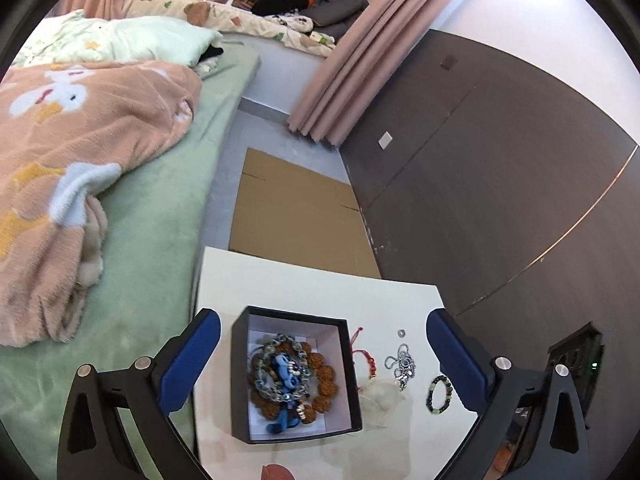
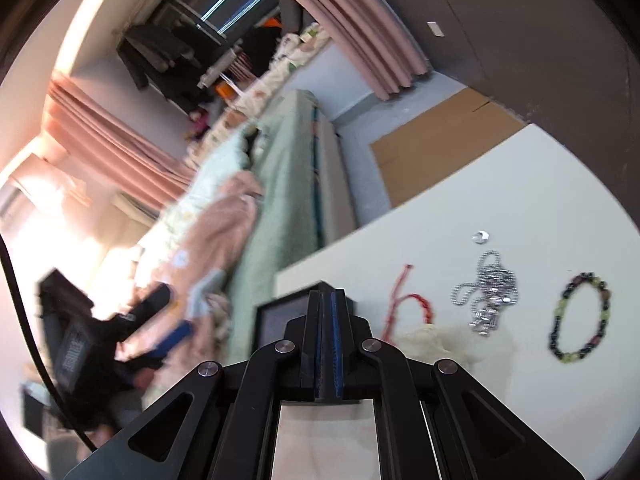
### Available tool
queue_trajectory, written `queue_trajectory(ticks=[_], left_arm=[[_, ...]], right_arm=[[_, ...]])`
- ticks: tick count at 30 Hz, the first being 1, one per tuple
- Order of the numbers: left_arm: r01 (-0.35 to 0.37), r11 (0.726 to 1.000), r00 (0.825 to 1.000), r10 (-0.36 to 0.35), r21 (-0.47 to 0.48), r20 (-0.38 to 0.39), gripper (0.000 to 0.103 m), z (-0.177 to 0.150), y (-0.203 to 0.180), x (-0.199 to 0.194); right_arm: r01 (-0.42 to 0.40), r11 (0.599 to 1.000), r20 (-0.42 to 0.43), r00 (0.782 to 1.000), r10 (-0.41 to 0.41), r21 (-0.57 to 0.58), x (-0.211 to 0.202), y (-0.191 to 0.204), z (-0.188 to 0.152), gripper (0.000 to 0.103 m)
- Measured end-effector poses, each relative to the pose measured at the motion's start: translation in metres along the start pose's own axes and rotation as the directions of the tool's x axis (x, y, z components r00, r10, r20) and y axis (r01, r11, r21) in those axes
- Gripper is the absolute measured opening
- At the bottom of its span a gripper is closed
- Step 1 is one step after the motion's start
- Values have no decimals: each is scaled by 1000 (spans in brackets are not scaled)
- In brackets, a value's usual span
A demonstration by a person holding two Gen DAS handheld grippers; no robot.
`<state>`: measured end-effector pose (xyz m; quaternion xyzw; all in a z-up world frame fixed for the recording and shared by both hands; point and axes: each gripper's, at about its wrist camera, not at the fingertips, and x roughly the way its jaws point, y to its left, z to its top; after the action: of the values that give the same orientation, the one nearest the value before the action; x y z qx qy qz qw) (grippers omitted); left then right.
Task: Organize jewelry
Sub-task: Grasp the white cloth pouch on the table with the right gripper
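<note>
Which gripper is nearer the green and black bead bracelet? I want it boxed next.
Right, probably. The shut right gripper points at the table with the bracelet off to its side. The open left gripper straddles the box, bracelet by one finger.

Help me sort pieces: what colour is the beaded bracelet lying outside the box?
Dark beads mixed with light green, clearest in the right wrist view: beaded bracelet.

One black box (image 1: 297, 372) sits on the white tabletop (image 1: 320, 288) near its left edge, holding a tangle of beaded pieces whose number cannot be told. Beside it lie one red cord (image 1: 362, 350), one white pouch (image 1: 382, 398), one silver chain (image 1: 402, 366), one small ring (image 1: 401, 333) and one dark beaded bracelet (image 1: 440, 394).
</note>
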<state>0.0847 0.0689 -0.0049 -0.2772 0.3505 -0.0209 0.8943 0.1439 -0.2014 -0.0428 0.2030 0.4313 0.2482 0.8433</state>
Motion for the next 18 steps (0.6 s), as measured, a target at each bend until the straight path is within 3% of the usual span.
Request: queue_trajectory(ticks=[3,4,5,7,12,15,18], left_arm=[[-20,1000,1000,20,7,10,103,2,5,-6],[-23,1000,1000,23,8,13,103,3,7,-8],[-24,1000,1000,24,7,16,103,3,8,-10],[-19,1000,1000,19,1,18,103,4,11,-12],[-4,1000,999,5,-10,45,103,5,15,-19],[-5,1000,999,4,6,53,103,4,13,-22],[-11,1000,998,10,20,54,103,3,12,-24]], right_arm=[[104,994,-59,993,-107,-39,9,-3,0,7],[136,990,-78,987,-139,-47,11,-7,0,13],[171,984,-101,979,-175,-50,15,-11,-1,20],[200,979,-140,969,-203,-36,25,-21,-4,57],[237,971,-217,946,-241,-42,40,-33,-11,58],[274,958,-262,922,-285,-81,51,-35,-18,58],[317,942,-267,904,-335,-109,59,-36,-22,58]])
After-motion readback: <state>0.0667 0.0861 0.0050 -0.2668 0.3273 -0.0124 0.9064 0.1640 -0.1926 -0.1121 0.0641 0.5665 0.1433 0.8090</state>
